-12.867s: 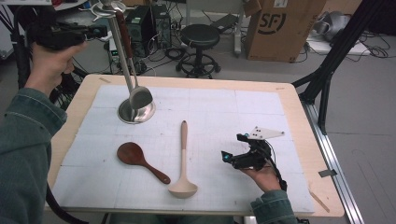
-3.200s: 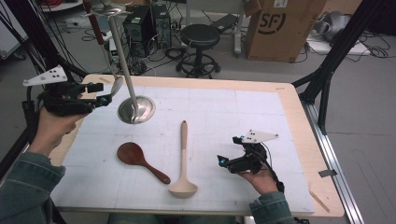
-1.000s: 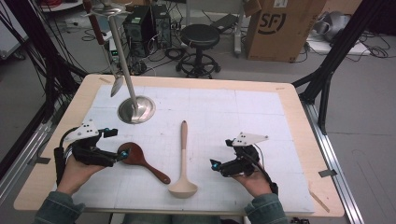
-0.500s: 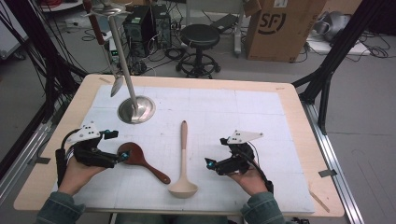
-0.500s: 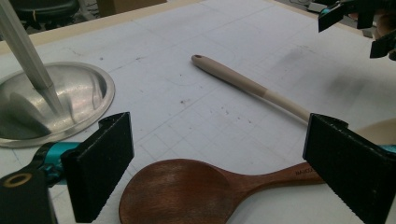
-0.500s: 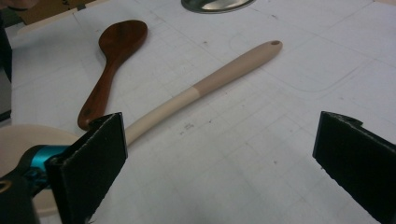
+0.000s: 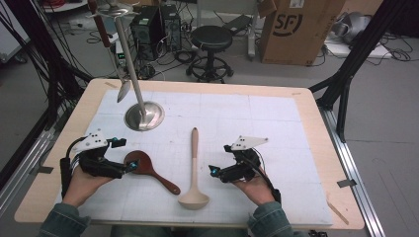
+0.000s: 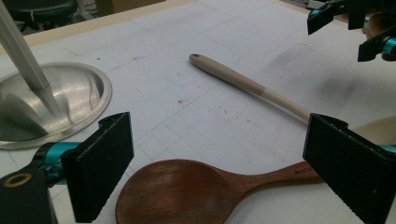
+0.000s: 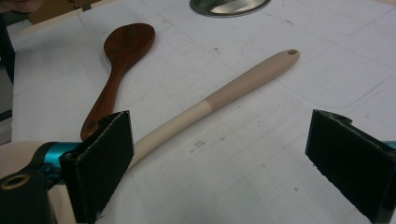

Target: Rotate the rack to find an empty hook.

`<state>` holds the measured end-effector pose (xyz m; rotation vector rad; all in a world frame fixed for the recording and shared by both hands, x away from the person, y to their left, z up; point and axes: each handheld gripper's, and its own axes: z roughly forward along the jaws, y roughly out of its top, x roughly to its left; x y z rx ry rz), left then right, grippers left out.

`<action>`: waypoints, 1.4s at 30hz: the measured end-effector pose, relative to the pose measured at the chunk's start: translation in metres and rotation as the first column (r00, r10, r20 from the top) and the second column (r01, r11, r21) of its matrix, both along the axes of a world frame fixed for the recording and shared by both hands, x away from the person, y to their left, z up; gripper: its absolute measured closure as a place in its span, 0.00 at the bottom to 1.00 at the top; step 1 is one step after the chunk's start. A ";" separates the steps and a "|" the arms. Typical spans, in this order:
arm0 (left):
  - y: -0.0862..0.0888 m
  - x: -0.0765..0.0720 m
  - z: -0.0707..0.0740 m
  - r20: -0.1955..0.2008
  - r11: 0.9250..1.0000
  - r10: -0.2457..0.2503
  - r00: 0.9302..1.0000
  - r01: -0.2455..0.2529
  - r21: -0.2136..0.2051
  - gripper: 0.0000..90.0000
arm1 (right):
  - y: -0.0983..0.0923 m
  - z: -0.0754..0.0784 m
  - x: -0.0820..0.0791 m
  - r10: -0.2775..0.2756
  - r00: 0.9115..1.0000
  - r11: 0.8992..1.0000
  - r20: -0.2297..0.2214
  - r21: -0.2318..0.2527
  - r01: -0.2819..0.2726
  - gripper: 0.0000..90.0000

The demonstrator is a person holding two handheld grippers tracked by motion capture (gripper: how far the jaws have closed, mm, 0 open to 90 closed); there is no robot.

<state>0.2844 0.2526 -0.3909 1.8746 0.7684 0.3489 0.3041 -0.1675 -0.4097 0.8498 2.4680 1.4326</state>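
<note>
1. Since both grippers sit low over the white mat (image 7: pixel 276 128) with a utensil right in front of each, here's my read on how these will handle. The left gripper (image 7: pixel 129 167) is wide open, and the dark wooden spoon (image 8: pixel 196 191) lies flat between its jaws with nothing pressing on it.

2. The right gripper (image 7: pixel 213 171) is open too. Its jaws have just been closing a bit, but nothing is between them yet; the pale ladle (image 9: pixel 219 100) runs past its left jaw and away ahead.

3. The wooden spoon looks light and stiff, with a smooth, maybe slick finish. I'd pinch it at the neck, just where the bowl narrows into the handle, nearer the right jaw.

4. The ladle looks stiff and light as well, likely bowl-heavy. Grabbing the handle close to the bowl should stop it swinging.

5. The hanging rack's steel base (image 8: pixel 51 109) sits ahead-left of the left gripper.
</note>
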 end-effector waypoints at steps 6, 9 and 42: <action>0.001 0.000 -0.001 0.000 1.000 0.004 1.000 -0.004 0.001 0.10 | 0.011 -0.003 0.002 0.043 0.999 0.999 -0.012 -0.015 -0.043 0.22; 0.000 -0.001 -0.002 0.000 1.000 0.001 1.000 -0.001 0.006 0.10 | 0.015 -0.004 0.001 0.061 0.998 0.998 -0.022 -0.017 -0.061 0.28; -0.002 -0.001 -0.003 -0.006 1.000 -0.011 1.000 0.011 -0.002 0.10 | 0.047 -0.018 0.003 0.226 0.966 0.972 -0.122 -0.037 -0.232 0.99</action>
